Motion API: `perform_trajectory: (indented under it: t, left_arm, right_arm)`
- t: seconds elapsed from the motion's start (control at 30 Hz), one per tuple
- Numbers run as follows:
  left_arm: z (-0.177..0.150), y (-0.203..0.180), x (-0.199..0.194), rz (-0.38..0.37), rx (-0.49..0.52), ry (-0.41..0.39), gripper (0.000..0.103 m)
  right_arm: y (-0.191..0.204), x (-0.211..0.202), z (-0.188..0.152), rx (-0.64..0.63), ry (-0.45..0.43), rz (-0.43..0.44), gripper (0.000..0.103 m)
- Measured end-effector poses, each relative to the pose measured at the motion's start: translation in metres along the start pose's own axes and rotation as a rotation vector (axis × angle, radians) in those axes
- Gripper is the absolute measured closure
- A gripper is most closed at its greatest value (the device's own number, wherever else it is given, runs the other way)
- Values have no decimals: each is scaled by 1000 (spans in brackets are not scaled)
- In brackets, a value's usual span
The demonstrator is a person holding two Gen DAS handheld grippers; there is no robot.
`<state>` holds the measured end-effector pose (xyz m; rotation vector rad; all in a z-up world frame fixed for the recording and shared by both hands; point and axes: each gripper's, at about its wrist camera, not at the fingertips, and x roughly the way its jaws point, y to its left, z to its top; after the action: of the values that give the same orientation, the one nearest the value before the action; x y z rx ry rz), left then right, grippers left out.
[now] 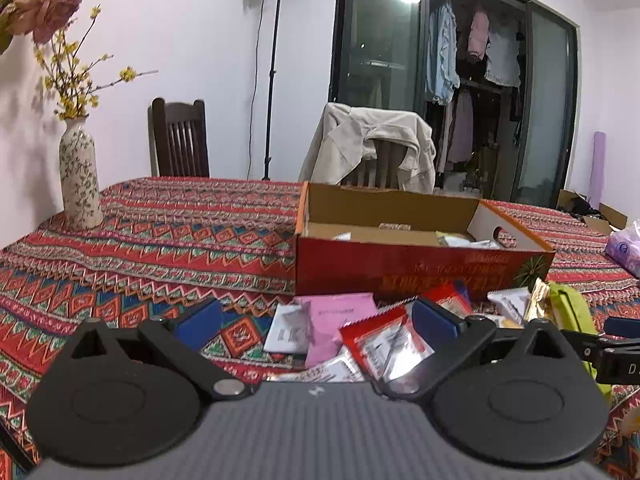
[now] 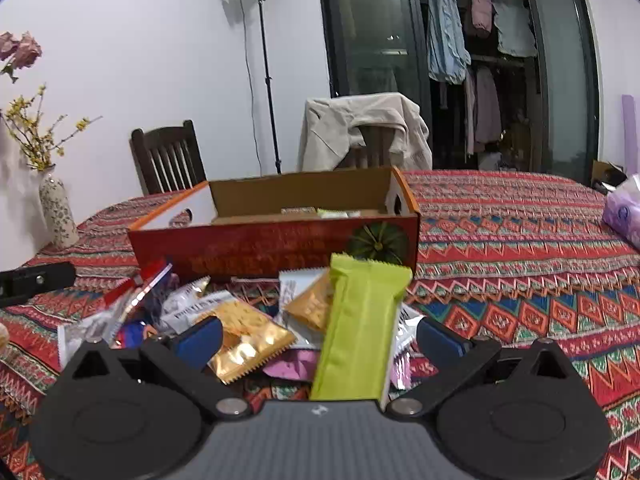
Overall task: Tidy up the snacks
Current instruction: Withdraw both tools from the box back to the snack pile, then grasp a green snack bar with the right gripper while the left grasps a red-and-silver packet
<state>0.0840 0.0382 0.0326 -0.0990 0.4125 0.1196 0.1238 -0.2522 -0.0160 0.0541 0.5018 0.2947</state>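
**Before the red box, a heap of snack packets under two wide-spread grippers**

On the patterned tablecloth (image 1: 168, 236), everything is placed here against the open red cardboard box (image 1: 404, 268), which stands past the snack heap with a few small packets lying inside it.

Far to the box's left, at the table's edge by the wall, stands a flowered vase (image 1: 79, 176) with yellow sprigs. Behind the box are a dark wooden chair (image 1: 180, 140), a lamp stand, and a second chair draped with a beige jacket (image 1: 372, 140).

Nearer than the box, on its left front, the left gripper (image 1: 316, 320) hovers over the packets with its jaws spread wide and nothing between them. Below it lie a white sachet (image 1: 290, 328), a pink packet (image 1: 340, 320) and a red-edged clear packet (image 1: 384, 340), overlapping one another.

Toward the box's right front, in the right wrist view, the right gripper (image 2: 318, 336) has its jaws likewise parted and empty. Between its blue pads lie a golden cracker packet (image 2: 248, 332) and a long green packet (image 2: 360, 320), the green one resting on other wrappers and pointing toward the box. An orange packet (image 2: 312, 304) lies between those two.

Far right of the box, at the table's edge, sits a purple tissue pack (image 2: 624, 212).
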Motion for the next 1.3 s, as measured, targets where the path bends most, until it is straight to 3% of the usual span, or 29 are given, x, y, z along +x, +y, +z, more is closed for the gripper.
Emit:
perform_trajectory:
  t: [0.1,0.17,0.53,0.67,1.3]
  left_arm:
    - [-3,4,2,3,-10,16,0]
    - [-5,5,2,2,-13,24,0]
    - [-12,2,7,-15,-24,65,0]
    - [-12,2,6,-16,-30,74,0]
    - [-14,-40,6,-40,-50,133,0]
  right_arm:
    - [-4,2,-5,17,25,-7,2]
    - [-5,1,-8,23,34,-5,15]
    - [-5,-7,-14,23,37,-16,65]
    - [-9,-12,-15,43,17,-7,69]
    - [-3,-28,-15,24,-77,39,69]
